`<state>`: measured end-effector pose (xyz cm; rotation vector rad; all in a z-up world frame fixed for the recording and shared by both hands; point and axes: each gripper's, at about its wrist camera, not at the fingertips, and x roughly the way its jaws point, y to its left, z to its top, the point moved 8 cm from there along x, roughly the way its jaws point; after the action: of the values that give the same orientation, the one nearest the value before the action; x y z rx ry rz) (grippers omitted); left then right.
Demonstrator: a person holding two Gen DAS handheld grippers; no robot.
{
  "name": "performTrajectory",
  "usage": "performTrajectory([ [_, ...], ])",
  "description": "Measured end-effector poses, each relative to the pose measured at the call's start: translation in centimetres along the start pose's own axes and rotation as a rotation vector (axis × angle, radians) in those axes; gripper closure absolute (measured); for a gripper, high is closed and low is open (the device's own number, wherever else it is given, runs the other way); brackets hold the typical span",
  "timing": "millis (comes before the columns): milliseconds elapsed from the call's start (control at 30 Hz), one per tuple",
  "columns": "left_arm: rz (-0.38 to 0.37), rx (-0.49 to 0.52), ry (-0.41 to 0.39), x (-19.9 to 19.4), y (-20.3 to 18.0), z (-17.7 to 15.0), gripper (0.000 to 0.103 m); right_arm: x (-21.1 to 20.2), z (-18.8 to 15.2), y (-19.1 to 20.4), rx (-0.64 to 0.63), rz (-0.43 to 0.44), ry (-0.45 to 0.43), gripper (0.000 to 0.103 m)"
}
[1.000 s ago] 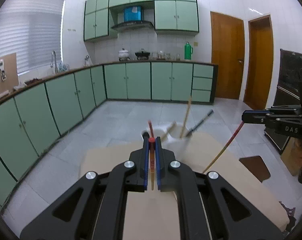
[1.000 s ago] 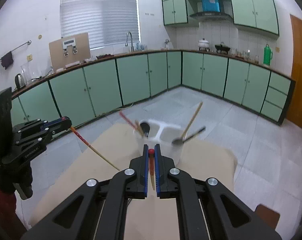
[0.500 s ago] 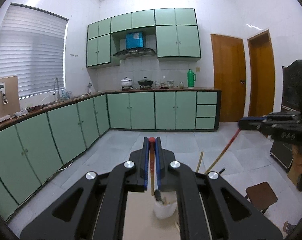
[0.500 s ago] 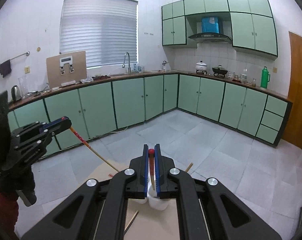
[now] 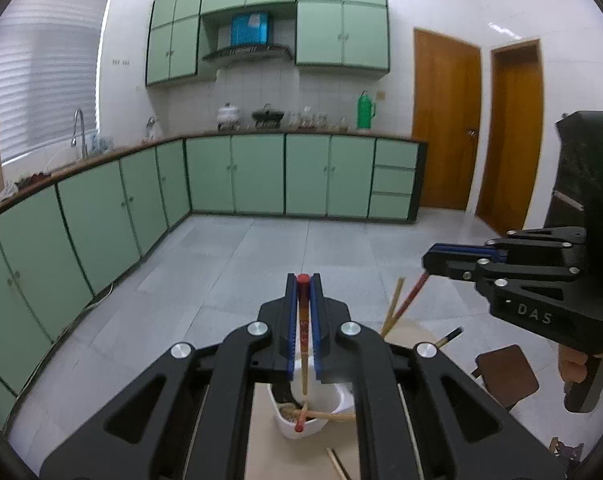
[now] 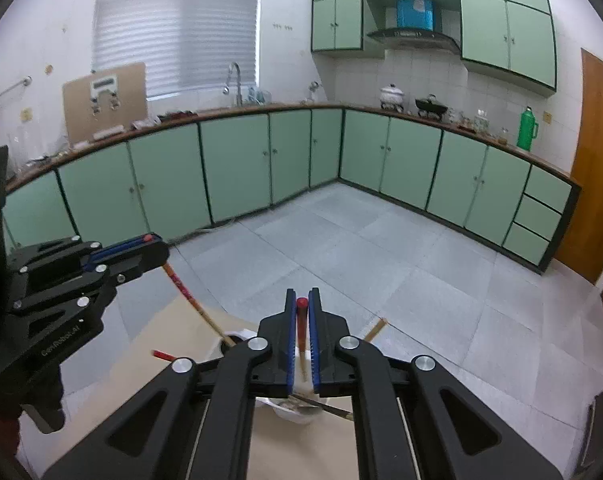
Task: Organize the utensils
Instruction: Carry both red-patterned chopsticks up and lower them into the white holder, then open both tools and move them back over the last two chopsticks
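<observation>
red-tipped chopstick (image 5: 302,312), white holder (image 5: 301,424) (mint-green cabinets (image 5: 257,178) behind).

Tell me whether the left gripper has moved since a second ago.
Yes. The left gripper, shut on a red-topped chopstick, came forward over the white utensil holder, which has slid from ahead of its fingertips to beneath them.

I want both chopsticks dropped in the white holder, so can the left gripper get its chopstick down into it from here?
Probably yes: the left gripper is clamped on its chopstick, whose lower end hangs over the white holder's open top; nothing blocks the drop.

Left claw (image 5: 304,280) and right claw (image 6: 302,300) both clamped, seemingly angled downward.
</observation>
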<state>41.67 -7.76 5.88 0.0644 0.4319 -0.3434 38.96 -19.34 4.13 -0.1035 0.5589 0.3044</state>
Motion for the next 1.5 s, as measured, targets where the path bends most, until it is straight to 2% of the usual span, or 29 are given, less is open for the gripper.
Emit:
performTrajectory([
  [167,0.011,0.015,-0.021,-1.2,0.6,-0.1,0.093,-0.6,-0.4,-1.0,0.028,-0.015,-0.015,0.093],
  [267,0.024,0.015,-0.044,-2.6,0.7,0.0,0.089,-1.7,-0.6,-1.6,0.045,-0.029,-0.036,0.087],
  [333,0.030,0.012,-0.064,-3.8,0.6,0.0,0.083,-3.0,-0.9,-2.0,0.046,-0.040,-0.061,0.075],
  [500,0.060,0.004,-0.109,-7.8,0.4,-1.7,0.069,-6.5,-3.2,-1.6,0.029,-0.062,-0.106,0.060],
  [600,0.078,-0.016,-0.122,-10.1,0.3,-4.1,0.063,-8.4,-5.9,-0.7,0.016,-0.072,-0.128,0.046],
  [667,0.080,-0.037,-0.116,-11.2,0.1,-6.2,0.055,-9.2,-7.9,-0.2,0.014,-0.079,-0.129,0.035],
  [733,0.081,-0.060,-0.083,-11.7,-0.2,-9.2,0.052,-9.8,-10.4,0.5,0.029,-0.096,-0.132,0.013],
  [800,0.078,-0.073,-0.040,-11.8,-0.5,-12.2,0.050,-10.2,-12.9,0.9,0.050,-0.127,-0.140,0.007],
  [867,0.087,-0.085,-0.005,-11.7,-0.7,-15.2,0.044,-10.2,-15.0,1.5,0.068,-0.136,-0.124,0.006],
  [967,0.075,-0.100,0.059,-11.2,-0.7,-19.1,0.042,-9.6,-18.2,1.8,0.119,-0.129,-0.088,0.006],
  [1067,0.096,-0.088,0.129,-10.2,-0.7,-23.1,0.040,-8.8,-21.2,2.2,0.163,-0.117,-0.046,0.006],
  [1267,0.108,-0.079,0.232,-9.0,-0.5,-28.0,0.040,-6.8,-25.5,3.4,0.196,-0.107,0.032,0.006],
  [1500,0.138,-0.068,0.289,-9.2,-0.5,-31.8,0.040,-5.2,-29.2,6.1,0.164,-0.102,0.105,0.006],
])
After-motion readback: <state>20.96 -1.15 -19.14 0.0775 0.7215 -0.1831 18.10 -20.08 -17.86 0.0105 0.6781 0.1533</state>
